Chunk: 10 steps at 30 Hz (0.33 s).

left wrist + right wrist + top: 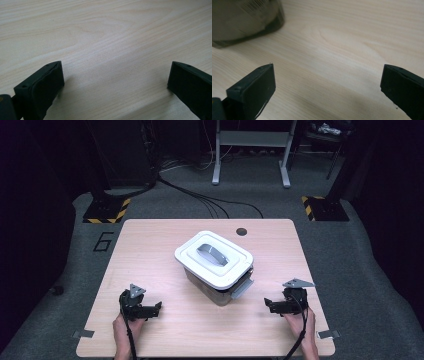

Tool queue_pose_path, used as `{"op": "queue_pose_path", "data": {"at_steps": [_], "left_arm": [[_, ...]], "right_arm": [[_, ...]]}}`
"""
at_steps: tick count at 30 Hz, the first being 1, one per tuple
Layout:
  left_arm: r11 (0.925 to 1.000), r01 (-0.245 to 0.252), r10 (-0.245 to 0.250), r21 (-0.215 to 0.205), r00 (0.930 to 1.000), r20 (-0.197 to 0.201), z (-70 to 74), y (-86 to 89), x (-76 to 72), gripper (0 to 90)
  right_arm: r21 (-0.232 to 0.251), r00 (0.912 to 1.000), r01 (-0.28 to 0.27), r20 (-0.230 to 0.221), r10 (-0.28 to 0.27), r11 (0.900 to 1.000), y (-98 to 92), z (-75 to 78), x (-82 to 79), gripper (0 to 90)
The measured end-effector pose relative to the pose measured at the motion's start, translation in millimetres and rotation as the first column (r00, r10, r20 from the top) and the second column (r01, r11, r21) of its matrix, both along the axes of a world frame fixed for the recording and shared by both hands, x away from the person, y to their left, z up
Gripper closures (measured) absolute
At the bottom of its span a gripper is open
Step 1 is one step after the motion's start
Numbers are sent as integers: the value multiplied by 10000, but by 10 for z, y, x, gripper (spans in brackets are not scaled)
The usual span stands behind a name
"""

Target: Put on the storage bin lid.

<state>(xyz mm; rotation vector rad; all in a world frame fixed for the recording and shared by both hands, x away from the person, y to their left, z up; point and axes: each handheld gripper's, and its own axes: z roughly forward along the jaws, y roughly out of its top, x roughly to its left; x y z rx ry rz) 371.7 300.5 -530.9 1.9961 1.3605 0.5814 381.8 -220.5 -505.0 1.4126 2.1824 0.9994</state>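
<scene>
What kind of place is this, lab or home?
Likely a lab recording bay: wooden table on grey carpet, hazard-striped stand bases, floor cables, and a lidded white storage box staged between two open grippers.

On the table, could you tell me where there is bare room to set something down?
The table is bare left of the lidded box, right of it, and along the near edge between the left gripper and right gripper. Only the centre is taken.

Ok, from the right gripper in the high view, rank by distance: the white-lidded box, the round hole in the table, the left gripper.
1. White-lidded box: up-left of the right gripper, table centre.
2. Round hole: far table edge.
3. Left gripper: across the near side.
</scene>
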Motion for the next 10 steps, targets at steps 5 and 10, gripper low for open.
{"op": "queue_pose_path", "data": {"at_steps": [5,10], "left_arm": [[10000,-1,1,2,10000,1,0,0,0,4],[10000,-10,10,-9,10000,-4,0,-1,-1,4]], "right_arm": [[-465,9992,365,153,-358,9983,-13,-157,-10,0],[-503,9992,364,155,-356,9981,-6,-213,-4,0]]}}
